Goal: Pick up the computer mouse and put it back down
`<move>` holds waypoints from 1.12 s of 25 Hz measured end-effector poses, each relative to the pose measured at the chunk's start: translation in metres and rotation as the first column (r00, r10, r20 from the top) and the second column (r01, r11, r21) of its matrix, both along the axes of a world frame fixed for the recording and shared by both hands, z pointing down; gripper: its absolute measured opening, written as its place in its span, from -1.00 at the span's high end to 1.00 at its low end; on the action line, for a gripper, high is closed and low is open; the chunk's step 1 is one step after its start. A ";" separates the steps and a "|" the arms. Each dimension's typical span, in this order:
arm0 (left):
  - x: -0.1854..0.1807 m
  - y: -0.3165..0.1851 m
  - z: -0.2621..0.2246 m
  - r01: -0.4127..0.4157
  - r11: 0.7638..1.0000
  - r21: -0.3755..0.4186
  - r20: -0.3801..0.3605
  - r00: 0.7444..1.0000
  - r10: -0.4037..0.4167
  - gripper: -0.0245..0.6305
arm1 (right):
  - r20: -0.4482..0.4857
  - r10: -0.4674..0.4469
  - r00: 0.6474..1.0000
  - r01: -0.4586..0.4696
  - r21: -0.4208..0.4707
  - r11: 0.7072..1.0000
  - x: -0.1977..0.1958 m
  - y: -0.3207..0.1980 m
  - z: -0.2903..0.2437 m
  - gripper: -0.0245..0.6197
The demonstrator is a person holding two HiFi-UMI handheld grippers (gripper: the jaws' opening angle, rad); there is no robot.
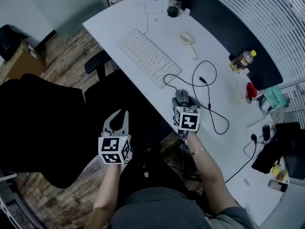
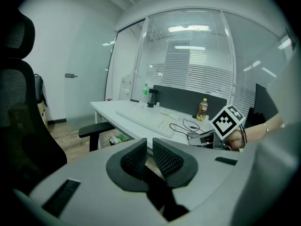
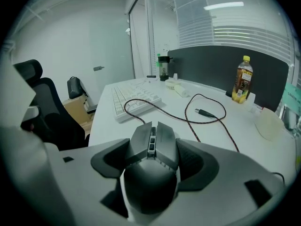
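Observation:
The dark grey computer mouse (image 1: 181, 96) lies near the front edge of the white desk (image 1: 217, 51), its red-black cable (image 1: 208, 90) looping off to the right. In the right gripper view the mouse (image 3: 151, 173) fills the gap of my right gripper (image 3: 154, 149), and both pads lie against its sides. In the head view the right gripper (image 1: 184, 100) sits right behind the mouse. My left gripper (image 1: 121, 114) hangs off the desk, over the black chair. Its jaws (image 2: 149, 144) stand almost together with nothing between them.
A white keyboard (image 1: 148, 57) lies left of the mouse. A yellow-capped bottle (image 1: 242, 60), a tape roll (image 1: 187, 37) and a dark cup (image 1: 174, 8) stand further back. The black office chair (image 1: 43, 128) and its armrest (image 1: 97, 63) are at the left.

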State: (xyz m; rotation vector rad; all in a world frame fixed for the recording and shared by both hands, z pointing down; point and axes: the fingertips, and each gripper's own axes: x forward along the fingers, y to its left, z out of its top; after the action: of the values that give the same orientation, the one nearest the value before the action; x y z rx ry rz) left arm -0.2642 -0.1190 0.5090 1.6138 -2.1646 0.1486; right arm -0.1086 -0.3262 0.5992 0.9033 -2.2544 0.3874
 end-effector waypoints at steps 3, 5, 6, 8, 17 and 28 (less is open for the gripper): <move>0.003 -0.002 -0.002 -0.017 1.000 0.006 0.002 1.000 0.017 0.81 | 0.012 0.015 1.000 -0.015 -0.004 1.000 0.007 0.004 -0.005 -0.02; 0.006 -0.003 -0.003 -0.032 0.999 0.010 0.003 0.999 0.032 0.81 | 0.024 0.024 0.999 -0.024 -0.001 1.000 0.010 0.008 -0.011 -0.02; 0.007 -0.004 -0.004 -0.040 0.999 0.012 0.003 0.999 0.040 0.81 | 0.031 0.028 0.999 -0.028 0.001 1.000 0.012 0.011 -0.014 -0.02; 0.010 -0.005 -0.005 -0.056 0.998 0.016 0.002 0.998 0.056 0.81 | 0.046 0.036 0.998 -0.036 0.002 0.999 0.015 0.016 -0.020 -0.02; 0.033 -0.021 -0.013 -0.162 0.985 0.054 0.015 0.987 0.161 0.81 | 0.116 0.102 0.988 -0.105 0.025 0.994 0.046 0.035 -0.051 -0.02; 0.071 -0.038 -0.021 -0.307 0.949 0.077 0.028 0.952 0.305 0.81 | 0.198 0.221 0.955 -0.237 0.058 0.970 0.102 0.057 -0.095 -0.02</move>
State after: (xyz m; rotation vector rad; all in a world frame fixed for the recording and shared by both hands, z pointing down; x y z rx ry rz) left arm -0.1932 -0.1574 0.4881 1.9949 -1.9394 0.1697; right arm -0.0065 -0.2695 0.5043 1.2229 -2.3580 0.5078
